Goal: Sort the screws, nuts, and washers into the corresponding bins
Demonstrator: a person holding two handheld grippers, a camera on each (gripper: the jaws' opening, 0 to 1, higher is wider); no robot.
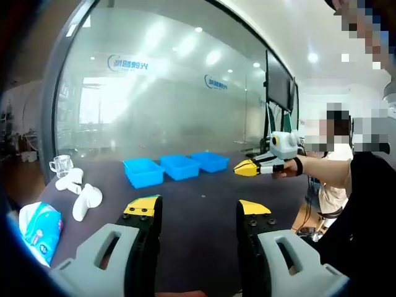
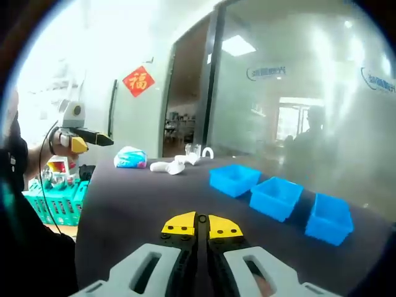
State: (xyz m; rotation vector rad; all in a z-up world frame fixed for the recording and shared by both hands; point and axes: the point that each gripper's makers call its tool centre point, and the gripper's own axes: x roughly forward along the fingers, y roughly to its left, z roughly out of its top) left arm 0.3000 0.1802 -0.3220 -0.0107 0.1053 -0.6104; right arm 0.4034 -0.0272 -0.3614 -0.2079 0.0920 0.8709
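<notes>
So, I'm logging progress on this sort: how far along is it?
Nothing looks done. The three blue bins stand in a row on the dark table, their insides hidden. Nothing is in hand: the left gripper is open and empty, the right gripper shut on nothing. Any screws, nuts or washers are too small to spot, so all sorting remains.

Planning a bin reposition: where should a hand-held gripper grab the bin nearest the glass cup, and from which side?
Probably the top rim of that bin, on its near long wall, coming from above. It sits upright and open-topped; the rim is a thin lip, and the next bin crowds its far side.
</notes>
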